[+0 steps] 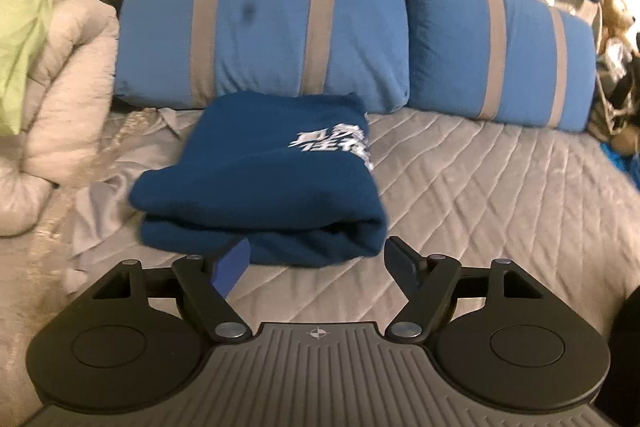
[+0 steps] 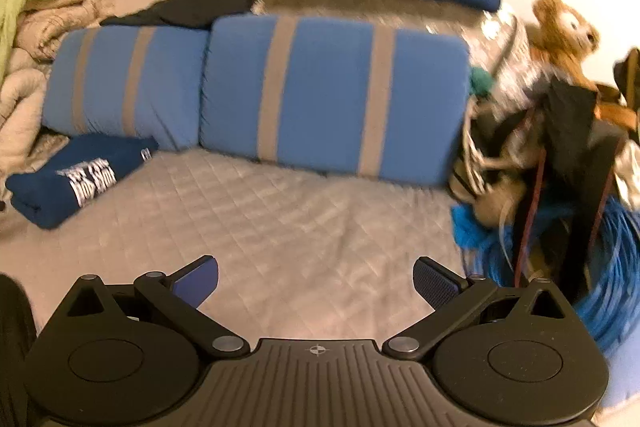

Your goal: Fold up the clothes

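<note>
Shirt, left view: the blue shirt [image 1: 256, 183] lay folded into a thick pad on the gray quilt [image 1: 460, 187], with its far end against the striped pillow [image 1: 260, 31]. White letters showed on top.
Left claw, left view: my left claw [image 1: 318, 253] had its jaws spread wide and held nothing. It sat right at the near fold of the shirt. The left blue pad [image 1: 232, 265] looked like it was touching the cloth, but I could not tell for sure.
Cloth under it, left view: a pale gray cloth [image 1: 116, 163] lay crumpled beside the shirt and partly under it.
Shirt, right view: the same shirt [image 2: 76, 179] lay far off to the left, near the other pillow [image 2: 120, 83].
Right claw, right view: my right claw [image 2: 316, 283] was wide open too and empty. It hung over bare quilt [image 2: 280, 219], well apart from the shirt.
Pile, right view: a messy heap [image 2: 552, 155] with a toy bear [image 2: 560, 27] sat at the right side of the bed.
Step, my guess: the fold looked done, and I thought the job was to tidy the pad or fetch the next piece.
How to do it well, my guess: I wanted to press the near edge flat and slow, not pinch just one layer, so the pad would not fall open. I also wanted to keep the gray cloth from dragging along.
</note>
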`<state>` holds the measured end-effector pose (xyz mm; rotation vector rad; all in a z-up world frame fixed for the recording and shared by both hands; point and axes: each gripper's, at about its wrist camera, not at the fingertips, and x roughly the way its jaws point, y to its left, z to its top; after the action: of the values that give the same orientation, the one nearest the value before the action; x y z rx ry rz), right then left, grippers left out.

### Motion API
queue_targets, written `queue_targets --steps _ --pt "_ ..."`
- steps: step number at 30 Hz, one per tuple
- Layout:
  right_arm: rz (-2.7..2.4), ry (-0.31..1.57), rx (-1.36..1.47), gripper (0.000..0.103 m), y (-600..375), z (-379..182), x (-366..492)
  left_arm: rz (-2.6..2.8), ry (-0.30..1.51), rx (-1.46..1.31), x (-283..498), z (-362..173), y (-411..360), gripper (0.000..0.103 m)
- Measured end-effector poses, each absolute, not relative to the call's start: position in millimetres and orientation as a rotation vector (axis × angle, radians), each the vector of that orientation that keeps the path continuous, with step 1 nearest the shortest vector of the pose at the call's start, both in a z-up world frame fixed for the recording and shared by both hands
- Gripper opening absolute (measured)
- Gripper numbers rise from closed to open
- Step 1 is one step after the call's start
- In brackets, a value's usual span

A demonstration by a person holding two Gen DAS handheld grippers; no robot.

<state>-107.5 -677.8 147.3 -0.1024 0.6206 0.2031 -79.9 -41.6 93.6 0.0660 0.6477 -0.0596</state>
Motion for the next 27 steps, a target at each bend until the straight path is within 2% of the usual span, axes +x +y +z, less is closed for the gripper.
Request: queue_targets --steps 7,19,21,23,26,27 --pt "0.181 0.691 -0.055 0.103 -711.7 95.2 -114.6 -0.009 0.728 0.083 -79.8 54.4 -22.4 0.076" --pt "0.061 0.771 -0.135 0.103 -688.7 -28.9 -73.2 0.04 0.753 0.052 -77.1 6.4 -6.3 0.078" --pt "0.033 0.776 -0.116 0.103 -688.6 -43.2 -68.8 0.045 0.744 0.057 -77.9 0.6 -4.8 0.086" --pt "0.009 0.759 -0.048 0.103 -692.9 -51.6 -69.7 0.05 0.722 0.067 -80.4 -4.2 -4.5 0.089" --pt "-0.022 0.728 -0.002 0.103 -693.8 -59.4 -71.9 0.067 0.691 0.045 -82.4 -10.7 -1.4 0.103" --pt "-0.03 0.717 -0.005 0.103 -692.3 -60.5 -72.9 0.069 0.685 0.039 -81.0 -11.9 -0.5 0.103"
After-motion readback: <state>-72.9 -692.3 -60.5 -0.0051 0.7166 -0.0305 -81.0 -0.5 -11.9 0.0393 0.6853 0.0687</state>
